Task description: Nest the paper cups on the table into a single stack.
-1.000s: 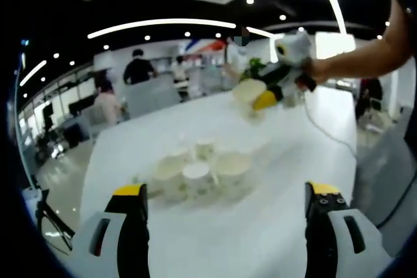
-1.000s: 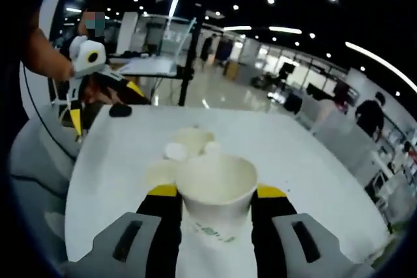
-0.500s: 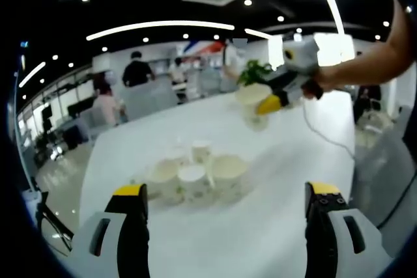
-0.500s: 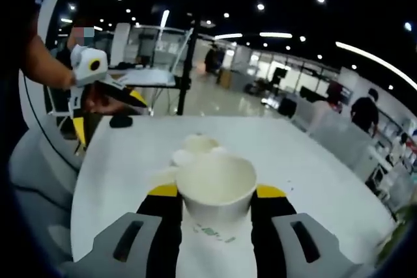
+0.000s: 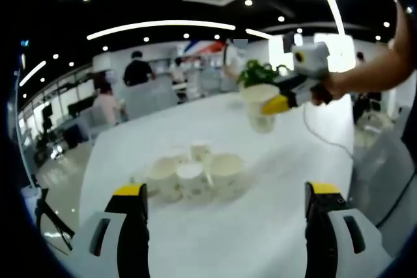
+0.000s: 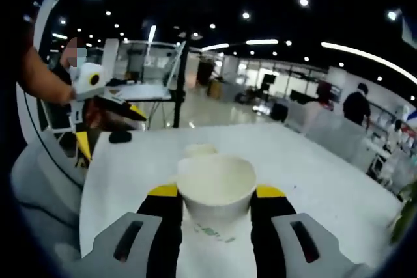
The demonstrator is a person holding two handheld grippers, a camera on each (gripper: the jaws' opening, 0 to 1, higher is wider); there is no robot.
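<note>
One paper cup (image 6: pixel 215 189) sits upright, clamped between the yellow-tipped jaws of the right gripper (image 6: pixel 215 193), raised above the white table (image 6: pixel 326 180); in the left gripper view that held cup hangs over the table's far side. Several more paper cups (image 5: pixel 189 175) stand clustered on the table, well ahead of the left gripper (image 5: pixel 227 190), whose jaws are spread wide and empty.

cups on table (image 5: pixel 189 175): about 5 | held cup (image 6: pixel 215 188): 1
</note>
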